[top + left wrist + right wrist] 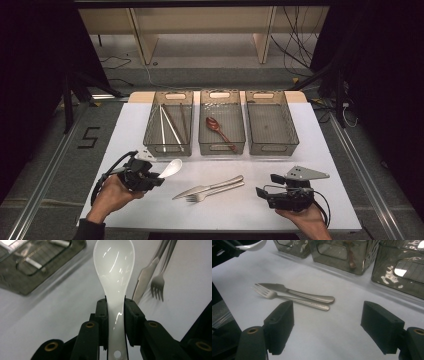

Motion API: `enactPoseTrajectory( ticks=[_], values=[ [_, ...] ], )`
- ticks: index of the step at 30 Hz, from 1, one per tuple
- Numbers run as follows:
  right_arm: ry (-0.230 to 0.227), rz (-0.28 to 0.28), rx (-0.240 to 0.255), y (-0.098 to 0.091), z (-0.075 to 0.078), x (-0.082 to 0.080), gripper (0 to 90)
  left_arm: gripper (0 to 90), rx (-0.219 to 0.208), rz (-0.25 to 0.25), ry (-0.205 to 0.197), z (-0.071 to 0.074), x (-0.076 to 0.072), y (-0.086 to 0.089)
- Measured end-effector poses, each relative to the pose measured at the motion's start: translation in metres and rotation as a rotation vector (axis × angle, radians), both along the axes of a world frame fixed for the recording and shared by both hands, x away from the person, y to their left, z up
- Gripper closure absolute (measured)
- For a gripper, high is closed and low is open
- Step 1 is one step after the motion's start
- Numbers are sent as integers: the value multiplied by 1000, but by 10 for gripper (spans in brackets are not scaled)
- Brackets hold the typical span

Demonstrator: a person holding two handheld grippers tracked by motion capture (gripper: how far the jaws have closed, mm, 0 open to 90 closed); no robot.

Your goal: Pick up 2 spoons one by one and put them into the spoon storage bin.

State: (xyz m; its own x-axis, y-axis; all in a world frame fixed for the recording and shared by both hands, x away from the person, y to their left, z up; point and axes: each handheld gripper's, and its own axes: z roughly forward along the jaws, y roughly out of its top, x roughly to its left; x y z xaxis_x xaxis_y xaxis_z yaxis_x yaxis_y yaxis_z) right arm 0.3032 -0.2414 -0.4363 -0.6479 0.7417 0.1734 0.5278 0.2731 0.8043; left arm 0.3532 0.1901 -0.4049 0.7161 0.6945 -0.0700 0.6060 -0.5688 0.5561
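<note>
From the high view, the left gripper (159, 180) is seen near the front left of the white table (300, 215), clenched on the handle of a white spoon (171, 168), whose bowl juts up and right, clear of the surface. Three wire baskets are lined up along the far edge: the left basket (150, 131) is loaded with chopsticks (169, 125), the middle basket (204, 131) with a brown spoon (218, 129), the right basket (290, 131) with nothing. Sorting by kind is suggested, so the white spoon is probably meant for the middle one. A knife (210, 187) and fork (212, 193) are left lying side by side between the hands.

In the left gripper view, the spoon's narrow handle (116, 322) is pinched between both pads, bowl upward and forward, which keeps it steady for carrying.

In the right gripper view, the right gripper (327, 322) is held released, its jaws wide apart and low over the table, with knife (299, 293) and fork (287, 298) ahead of them, well placed for the next pick.
</note>
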Motion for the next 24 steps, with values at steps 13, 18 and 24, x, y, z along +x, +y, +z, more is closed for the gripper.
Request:
enactPoseTrajectory(
  ticks=[13, 18, 24],
  values=[
    [-3, 1, 8, -1, 1, 0, 271, 744, -82, -8, -44, 16, 34, -28],
    [0, 1, 9, -1, 1, -1, 270, 744, -108, -1, -65, 20, 43, -32],
    [3, 1, 11, 0, 1, -1, 270, 744, -129, -4, -93, 26, 51, -40]
  ],
)
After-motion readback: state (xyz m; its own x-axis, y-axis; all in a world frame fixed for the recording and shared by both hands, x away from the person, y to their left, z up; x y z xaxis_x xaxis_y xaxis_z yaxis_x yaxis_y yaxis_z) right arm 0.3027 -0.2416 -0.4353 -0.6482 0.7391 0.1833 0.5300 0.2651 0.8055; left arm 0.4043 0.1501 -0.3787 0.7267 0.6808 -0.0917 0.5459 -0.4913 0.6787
